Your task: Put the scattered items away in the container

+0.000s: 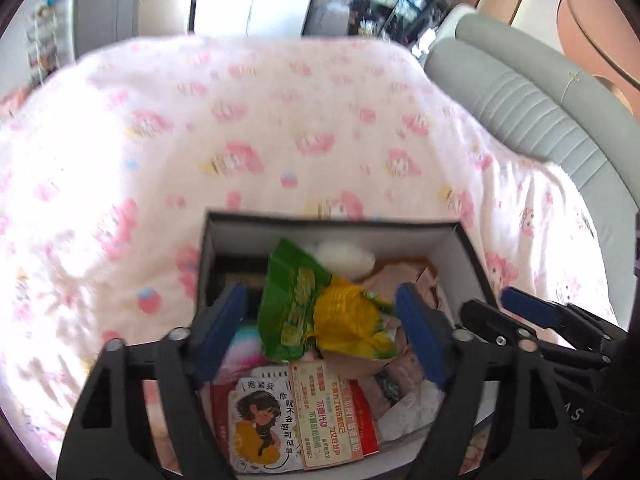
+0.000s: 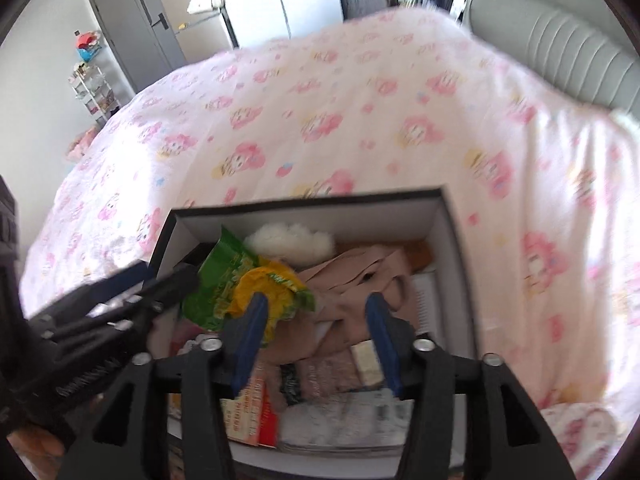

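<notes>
A black box with white inner walls [image 1: 448,240] [image 2: 440,216] sits on the bed, full of items. A green and yellow snack bag [image 1: 320,308] [image 2: 256,284] lies on top, with a white fluffy item [image 1: 344,258] [image 2: 292,240], beige cloth [image 2: 360,276] and printed cards [image 1: 276,416] around it. My left gripper [image 1: 324,328] hangs open over the box, its fingers either side of the bag and apart from it. My right gripper [image 2: 316,336] is open over the beige cloth, holding nothing. Each gripper shows at the edge of the other's view.
The bed has a white cover with pink cartoon prints [image 1: 240,128] [image 2: 360,120]. A grey padded headboard [image 1: 540,112] [image 2: 560,48] stands at the right. A grey door [image 2: 128,32] and a shelf rack [image 2: 92,80] are at the far left.
</notes>
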`<control>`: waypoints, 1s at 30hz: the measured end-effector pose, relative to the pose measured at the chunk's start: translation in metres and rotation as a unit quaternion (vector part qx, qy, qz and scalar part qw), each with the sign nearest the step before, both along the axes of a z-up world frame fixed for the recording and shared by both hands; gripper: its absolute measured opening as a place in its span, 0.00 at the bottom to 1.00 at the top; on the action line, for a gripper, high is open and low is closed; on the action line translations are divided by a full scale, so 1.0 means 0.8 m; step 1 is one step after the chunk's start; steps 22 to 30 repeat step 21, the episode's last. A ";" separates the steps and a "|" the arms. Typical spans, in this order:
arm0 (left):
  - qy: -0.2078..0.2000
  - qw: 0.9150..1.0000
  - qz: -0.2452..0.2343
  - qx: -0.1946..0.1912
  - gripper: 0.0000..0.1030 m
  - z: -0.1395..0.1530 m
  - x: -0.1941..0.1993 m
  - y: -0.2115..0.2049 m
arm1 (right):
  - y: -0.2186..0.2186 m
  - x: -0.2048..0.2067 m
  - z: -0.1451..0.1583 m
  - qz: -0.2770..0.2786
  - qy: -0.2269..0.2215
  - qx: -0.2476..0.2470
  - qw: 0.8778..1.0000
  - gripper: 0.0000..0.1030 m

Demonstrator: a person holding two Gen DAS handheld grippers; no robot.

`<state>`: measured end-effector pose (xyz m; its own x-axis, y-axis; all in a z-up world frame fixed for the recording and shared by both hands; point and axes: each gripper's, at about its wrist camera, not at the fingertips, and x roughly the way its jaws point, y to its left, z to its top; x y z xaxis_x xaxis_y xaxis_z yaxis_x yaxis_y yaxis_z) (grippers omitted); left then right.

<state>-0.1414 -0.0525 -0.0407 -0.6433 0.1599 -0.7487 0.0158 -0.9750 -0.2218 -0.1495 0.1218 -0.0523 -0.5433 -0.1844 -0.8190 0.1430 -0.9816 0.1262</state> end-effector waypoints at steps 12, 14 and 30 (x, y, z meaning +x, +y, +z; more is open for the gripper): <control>0.099 0.994 0.036 -0.037 0.99 0.098 0.141 0.022 | 0.058 0.134 0.104 -0.053 0.110 0.025 0.992 0.80; 0.100 0.994 0.017 -0.036 0.99 0.095 0.150 0.028 | 0.062 0.156 0.104 -0.052 0.116 0.027 0.992 0.80; 0.106 0.991 0.023 -0.073 0.99 0.114 0.178 0.046 | 0.065 0.180 0.110 -0.037 0.127 0.032 0.991 0.80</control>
